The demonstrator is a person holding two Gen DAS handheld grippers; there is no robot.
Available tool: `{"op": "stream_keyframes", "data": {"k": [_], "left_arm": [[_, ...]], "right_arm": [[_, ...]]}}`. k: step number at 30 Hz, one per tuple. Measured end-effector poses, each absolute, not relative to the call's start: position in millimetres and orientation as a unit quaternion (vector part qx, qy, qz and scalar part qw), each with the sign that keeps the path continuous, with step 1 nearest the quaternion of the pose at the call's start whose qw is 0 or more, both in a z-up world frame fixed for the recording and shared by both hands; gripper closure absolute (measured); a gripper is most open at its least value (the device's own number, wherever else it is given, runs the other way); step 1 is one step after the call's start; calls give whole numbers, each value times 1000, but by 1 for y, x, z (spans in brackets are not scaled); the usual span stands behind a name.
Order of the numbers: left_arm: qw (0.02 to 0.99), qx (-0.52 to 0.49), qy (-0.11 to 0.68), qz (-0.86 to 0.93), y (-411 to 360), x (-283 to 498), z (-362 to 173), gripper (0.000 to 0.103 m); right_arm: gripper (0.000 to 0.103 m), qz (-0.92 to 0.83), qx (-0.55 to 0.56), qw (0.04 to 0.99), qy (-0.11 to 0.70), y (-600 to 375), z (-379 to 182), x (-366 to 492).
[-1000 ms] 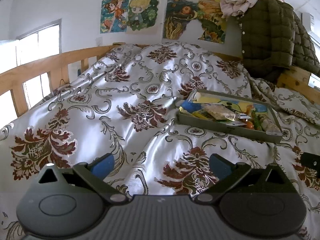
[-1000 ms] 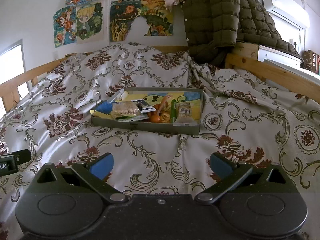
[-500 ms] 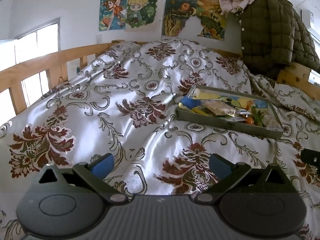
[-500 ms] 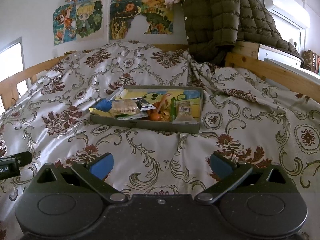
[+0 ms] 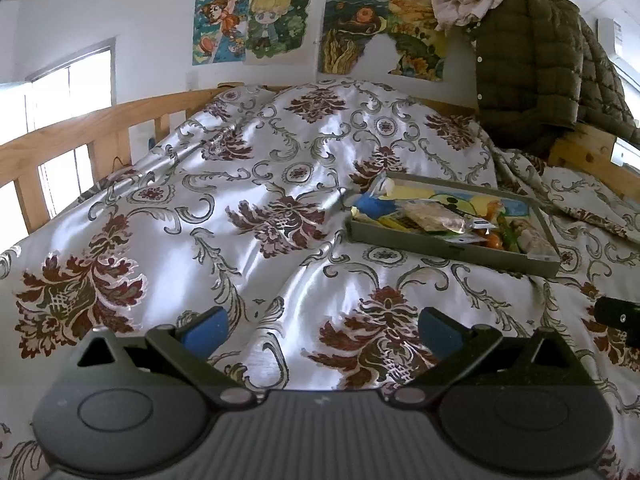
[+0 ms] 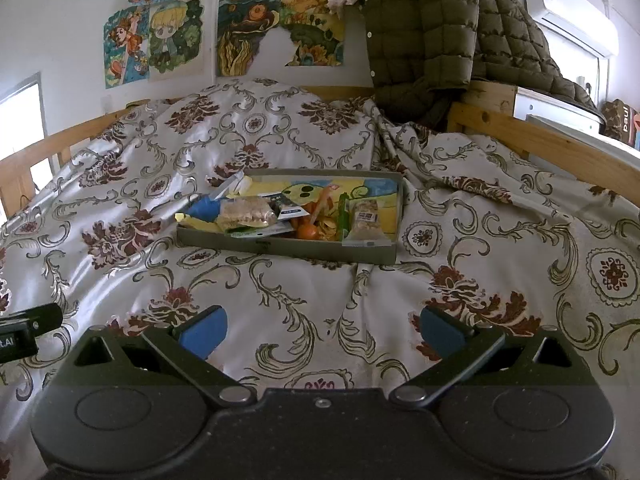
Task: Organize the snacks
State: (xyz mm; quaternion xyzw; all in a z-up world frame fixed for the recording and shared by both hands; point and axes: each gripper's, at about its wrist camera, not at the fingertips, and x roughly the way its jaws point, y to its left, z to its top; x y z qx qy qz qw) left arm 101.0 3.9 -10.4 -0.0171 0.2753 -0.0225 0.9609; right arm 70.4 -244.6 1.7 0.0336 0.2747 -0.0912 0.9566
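Note:
A shallow grey tray (image 6: 280,246) lies on the patterned bedspread, holding several snack packets: a clear pack of crackers (image 6: 246,214), a blue packet (image 6: 206,209), orange sweets (image 6: 308,231), a green stick (image 6: 343,216) and a nut pack (image 6: 366,220). In the left wrist view the tray (image 5: 440,245) sits to the right and further off. My left gripper (image 5: 322,330) is open and empty, low over the bedspread. My right gripper (image 6: 322,330) is open and empty, short of the tray's near wall.
A wooden bed rail (image 5: 80,136) runs on the left and another (image 6: 560,148) on the right. An olive puffer jacket (image 6: 440,28) hangs at the headboard. Posters (image 6: 180,36) cover the wall. The other gripper's tip (image 5: 618,316) shows at the right edge.
Both views have shifted slightly; the tray sits a little lower and nearer in the frames. Both grippers stay open and empty.

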Motion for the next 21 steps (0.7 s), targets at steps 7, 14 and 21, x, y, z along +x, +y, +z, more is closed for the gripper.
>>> {"op": "stream_keyframes", "data": {"k": [7, 14, 21], "left_arm": [[957, -16, 288, -11, 3, 103, -10, 0], [956, -11, 292, -5, 5, 104, -11, 0], [958, 4, 287, -9, 2, 104, -11, 0]], "right_arm": [[1, -91, 32, 956, 276, -245, 1, 70], [1, -91, 31, 956, 277, -244, 0, 71], [1, -90, 29, 956, 279, -244, -3, 70]]}}
